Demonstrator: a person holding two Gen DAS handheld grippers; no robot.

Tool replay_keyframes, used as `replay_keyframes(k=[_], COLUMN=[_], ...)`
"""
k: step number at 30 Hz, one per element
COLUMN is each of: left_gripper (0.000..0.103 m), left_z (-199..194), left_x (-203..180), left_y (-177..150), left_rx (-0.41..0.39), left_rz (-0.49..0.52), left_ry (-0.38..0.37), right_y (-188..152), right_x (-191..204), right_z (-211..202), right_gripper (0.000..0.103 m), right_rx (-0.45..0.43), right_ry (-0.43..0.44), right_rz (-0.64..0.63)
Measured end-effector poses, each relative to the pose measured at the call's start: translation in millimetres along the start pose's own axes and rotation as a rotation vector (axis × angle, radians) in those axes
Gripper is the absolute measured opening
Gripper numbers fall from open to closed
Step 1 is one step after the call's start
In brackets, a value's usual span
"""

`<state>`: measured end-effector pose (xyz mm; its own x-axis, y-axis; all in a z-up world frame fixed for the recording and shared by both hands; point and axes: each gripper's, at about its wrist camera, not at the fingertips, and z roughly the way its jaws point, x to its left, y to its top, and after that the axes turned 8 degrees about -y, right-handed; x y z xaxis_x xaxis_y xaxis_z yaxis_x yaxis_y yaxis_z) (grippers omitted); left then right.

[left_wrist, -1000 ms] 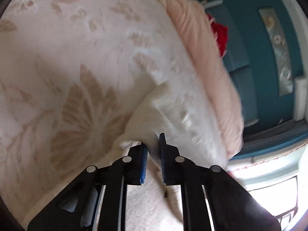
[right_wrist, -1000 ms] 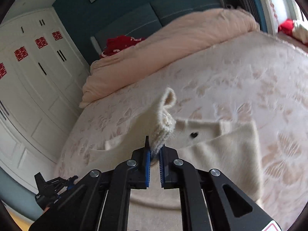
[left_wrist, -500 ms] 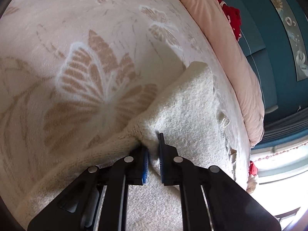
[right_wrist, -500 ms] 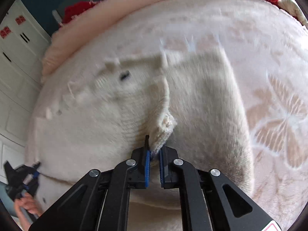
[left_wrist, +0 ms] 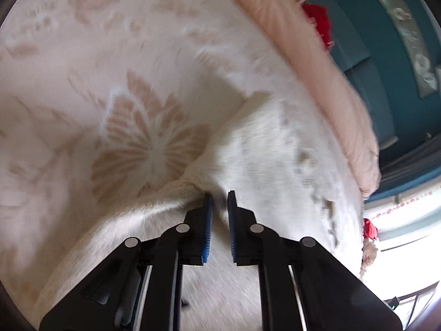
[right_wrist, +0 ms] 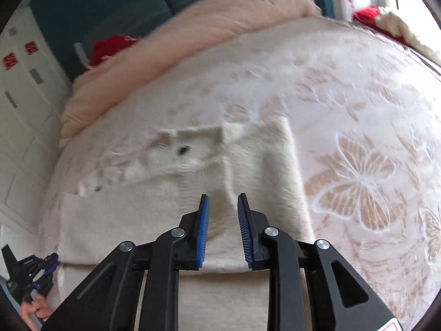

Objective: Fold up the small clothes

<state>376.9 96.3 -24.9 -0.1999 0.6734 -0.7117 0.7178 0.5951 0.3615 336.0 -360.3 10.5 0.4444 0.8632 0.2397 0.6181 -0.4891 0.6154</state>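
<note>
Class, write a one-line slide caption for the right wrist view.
Open right gripper above a cream knit garment spread on the butterfly-patterned bedspread.

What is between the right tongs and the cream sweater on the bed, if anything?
Nothing visible. The right tongs are open, right over the cream sweater, which lies flat on the bedspread. Only air shows between the blue pads and the knit. The pink quilt lies far behind.

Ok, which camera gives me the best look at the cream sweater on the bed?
The right wrist view: the cream sweater lies spread across the bedspread, its edges visible. The left wrist view shows only a blurred close-up around its tongs.
</note>
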Motion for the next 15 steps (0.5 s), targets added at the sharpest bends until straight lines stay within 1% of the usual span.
replay_keyframes(k=[1, 2, 3, 4, 5, 7, 9, 10, 11, 12, 13, 14, 15], left_gripper=[0.011, 0.012, 0.013, 0.013, 0.013, 0.013, 0.013, 0.013, 0.013, 0.013, 0.013, 0.013, 0.012], left_z=[-6.2, -9.1, -4.1, 1.7, 16.1, 46.2, 86.4, 96.7, 109.6, 119.0, 123.0, 127.7, 129.1], left_x=[-7.7, -22.3, -37.5, -46.9, -60.2, -75.4, -80.4, -78.1, -71.5, -62.2, -54.3, -37.1, -21.2], left_y=[0.6, 3.4, 7.7, 10.4, 15.6, 23.1, 32.9, 37.0, 44.2, 51.2, 55.8, 63.5, 69.4], left_rx=[-0.023, -0.044, -0.048, -0.051, -0.049, -0.011, 0.031, 0.032, 0.033, 0.036, 0.034, 0.042, 0.048], left_rz=[0.026, 0.074, 0.120, 0.141, 0.164, 0.196, 0.218, 0.218, 0.212, 0.202, 0.188, 0.150, 0.109], left_ry=[-0.011, -0.021, -0.027, -0.026, -0.020, -0.004, 0.057, 0.079, 0.121, 0.168, 0.192, 0.205, 0.179], right_y=[-1.6, -2.8, -5.2, -8.2, -13.5, -21.2, -32.0, -34.2, -34.8, -32.9, -26.8, -19.6, -8.8], right_x=[7.1, 28.5, 49.0, 71.7, 98.3, 150.9, 190.6, 202.0, 206.7, 200.4, 189.0, 172.5, 143.3], right_z=[1.7, 7.5, 14.7, 21.4, 31.4, 54.3, 78.0, 88.3, 97.4, 106.9, 114.2, 121.0, 124.7], right_gripper=[0.012, 0.005, 0.004, 0.004, 0.004, 0.004, 0.004, 0.004, 0.004, 0.000, 0.000, 0.000, 0.000], right_rx=[0.015, 0.042, 0.063, 0.079, 0.094, 0.150, 0.211, 0.226, 0.231, 0.233, 0.231, 0.222, 0.205], right_ry=[0.041, 0.090, 0.125, 0.160, 0.190, 0.240, 0.276, 0.282, 0.270, 0.236, 0.213, 0.202, 0.194], right_rz=[-0.027, -0.068, -0.099, -0.125, -0.155, -0.215, -0.243, -0.257, -0.271, -0.274, -0.261, -0.231, -0.175])
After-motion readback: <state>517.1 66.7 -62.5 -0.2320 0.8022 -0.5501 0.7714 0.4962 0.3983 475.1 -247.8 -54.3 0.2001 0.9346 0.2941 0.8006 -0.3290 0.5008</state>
